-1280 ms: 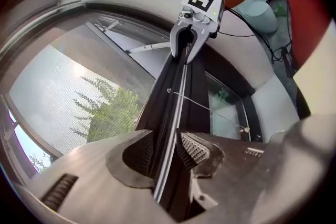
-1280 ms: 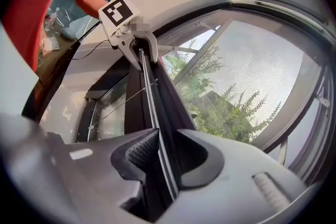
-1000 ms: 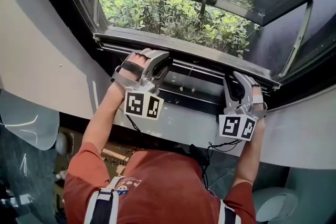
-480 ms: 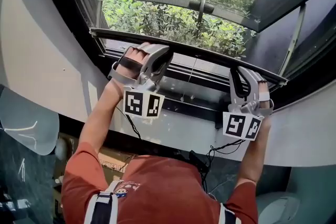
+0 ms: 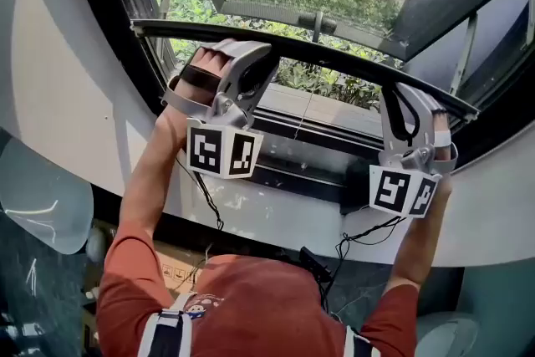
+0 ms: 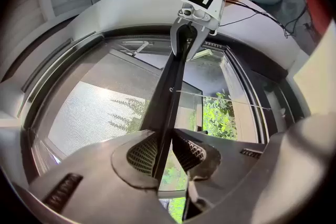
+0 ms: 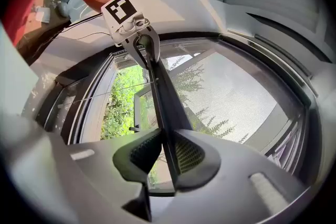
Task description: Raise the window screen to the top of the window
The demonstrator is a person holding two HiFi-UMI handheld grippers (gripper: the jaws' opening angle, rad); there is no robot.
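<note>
The window screen's dark bottom bar (image 5: 334, 58) runs slantwise across the window opening, well above the sill. My left gripper (image 5: 253, 63) is shut on the bar near its left end, and my right gripper (image 5: 405, 106) is shut on it near its right end. In the left gripper view the bar (image 6: 170, 92) passes between the ribbed pads (image 6: 140, 153) of the left gripper (image 6: 163, 152) and leads up to the right gripper (image 6: 185, 42). In the right gripper view the bar (image 7: 165, 97) sits squeezed in the right gripper (image 7: 168, 152). Fine mesh (image 7: 231, 94) spreads on one side of it.
The black window frame (image 5: 125, 29) surrounds the opening, with a white sill (image 5: 276, 201) below it. An outer pane with a handle (image 5: 322, 17) stands swung open over green shrubs (image 5: 334, 84). A thin cord (image 5: 306, 109) hangs below the bar. Cables (image 5: 355, 242) trail from the grippers.
Both grippers have risen together with the bar, which has gone from just above the sill to well up the opening. More greenery shows under the bar.
</note>
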